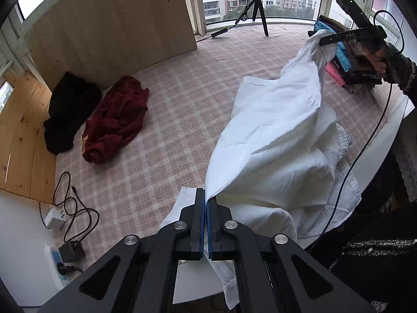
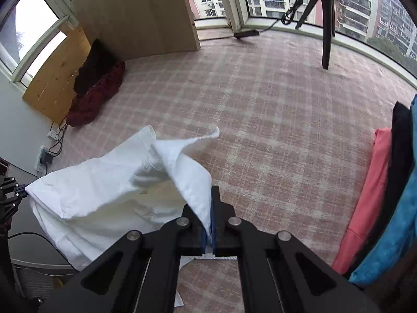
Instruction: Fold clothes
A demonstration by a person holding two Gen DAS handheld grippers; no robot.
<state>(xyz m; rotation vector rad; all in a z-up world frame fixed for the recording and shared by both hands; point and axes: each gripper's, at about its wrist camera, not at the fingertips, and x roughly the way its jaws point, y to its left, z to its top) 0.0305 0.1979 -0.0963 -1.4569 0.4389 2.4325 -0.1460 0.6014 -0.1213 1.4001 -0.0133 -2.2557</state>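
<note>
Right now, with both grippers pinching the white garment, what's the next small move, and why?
Probably draw the two grippers apart: the left gripper and right gripper are each shut on the white garment, which sags bunched between them above the plaid cover, so it needs flattening first.

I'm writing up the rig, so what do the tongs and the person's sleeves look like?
Both tongs, left and right, are matte black angular linkages with silver round rivets and blue ribbed pads. A thin black cable trails from the right one. The person wears a dark speckled knit sleeve.
</note>
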